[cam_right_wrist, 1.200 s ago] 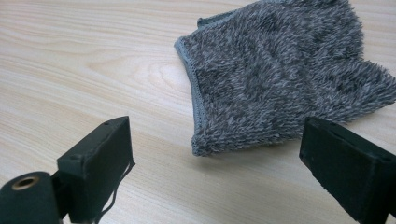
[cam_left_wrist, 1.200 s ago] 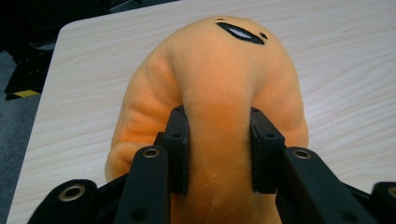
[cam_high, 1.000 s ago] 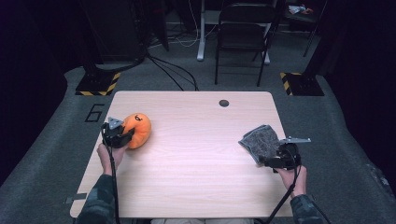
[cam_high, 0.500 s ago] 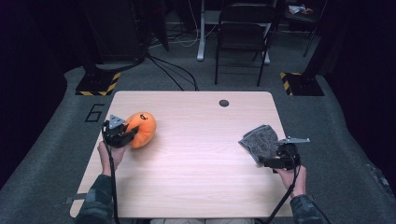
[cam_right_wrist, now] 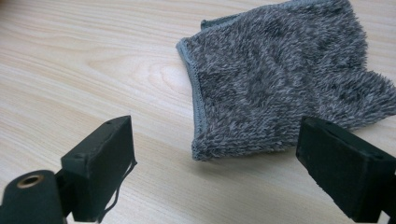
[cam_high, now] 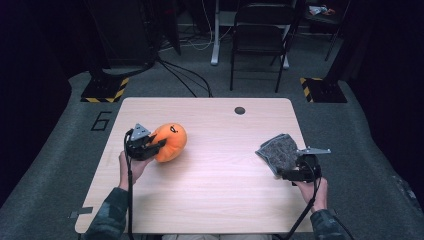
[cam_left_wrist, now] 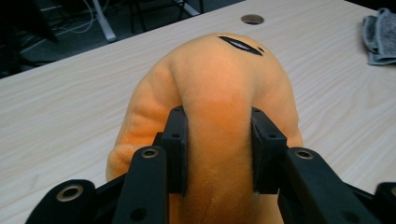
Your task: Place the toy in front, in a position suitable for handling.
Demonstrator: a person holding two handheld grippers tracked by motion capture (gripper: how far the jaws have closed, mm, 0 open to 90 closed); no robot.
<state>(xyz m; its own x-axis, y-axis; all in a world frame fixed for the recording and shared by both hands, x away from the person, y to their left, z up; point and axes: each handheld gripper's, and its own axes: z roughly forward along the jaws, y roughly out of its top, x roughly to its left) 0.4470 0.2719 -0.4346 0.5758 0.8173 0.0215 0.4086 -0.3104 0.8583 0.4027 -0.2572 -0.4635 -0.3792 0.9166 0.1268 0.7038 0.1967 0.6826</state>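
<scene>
Orange plush pumpkin point(cam_high: 170, 142) clamped by left hand-held gripper point(cam_high: 152, 146)

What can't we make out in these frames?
- Plush pumpkin, left gripper view: its lower part sits behind the jaws of the left gripper, which squeeze it; whether it touches the table is unclear.
- Pumpkin's face, high view: too small to read.
- Grey cloth, right gripper view: far corner cut off by the frame edge.
- Right gripper: jaws stand open, short of the cloth; in the high view its body hides the cloth's near edge.
</scene>
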